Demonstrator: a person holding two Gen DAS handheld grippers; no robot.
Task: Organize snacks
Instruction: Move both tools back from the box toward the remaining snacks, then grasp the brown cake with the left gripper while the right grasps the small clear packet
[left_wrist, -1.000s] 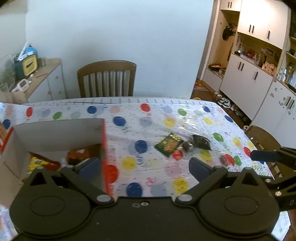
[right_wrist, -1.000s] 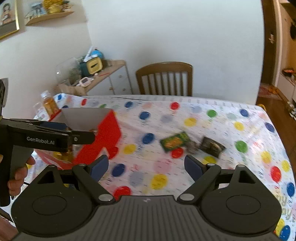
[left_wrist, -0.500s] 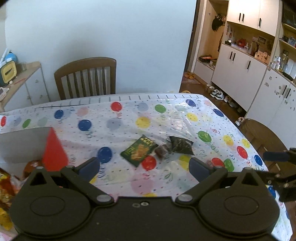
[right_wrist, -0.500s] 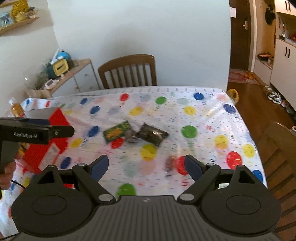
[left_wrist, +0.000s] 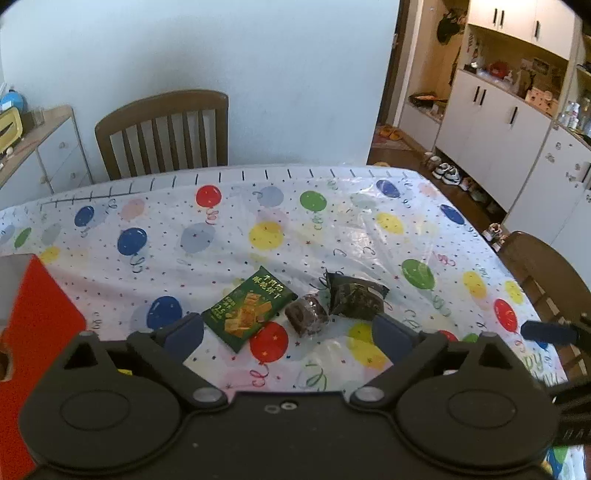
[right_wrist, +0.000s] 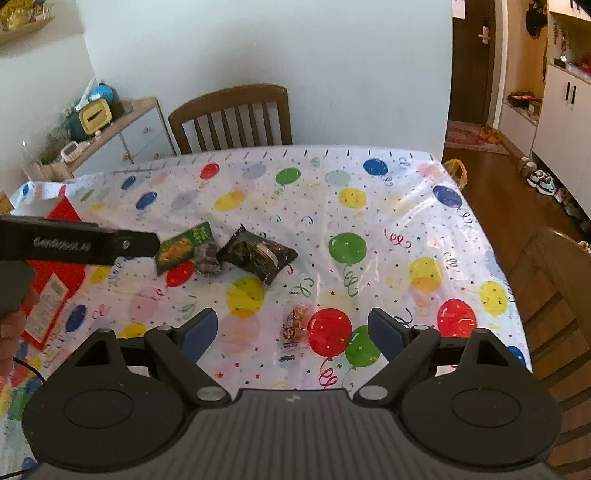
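Right, both grippers hover over the worktop (right_wrist: 399, 192), w/ its balloon-print plastic cloth. Left gripper (left_wrist: 288, 332) has its jaws released wide, nothing btwn them; right gripper (right_wrist: 291, 330) likewise spread and empty. Three snacks sit clustered mid-worktop: a green cracker packet (left_wrist: 249, 308) lying flat, a small dark round wrapped cake (left_wrist: 306, 315) touching its right corner, and a dark crinkly pouch (left_wrist: 354, 295) just beside that. A fourth, a small clear-wrapped pastry (right_wrist: 293, 326), lies apart from the cluster, nearer the right gripper and btwn its fingers in that view, next to a red balloon print. Nothing blocks the way to any of them; in the right wrist view the left gripper's black body (right_wrist: 74, 243) overlaps the green packet's left edge. A red cardboard box (left_wrist: 33, 332) stands at the worktop's left side; its inside is mostly hidden from here, so can't tell the contents. A hand (right_wrist: 11, 321) grips the left tool's handle. Around: a wooden chair (right_wrist: 231, 118) at the far side, another chair (right_wrist: 554, 280) on the right, a sideboard (right_wrist: 122, 129) w/ clutter, white cupboards (left_wrist: 498, 110) beyond.
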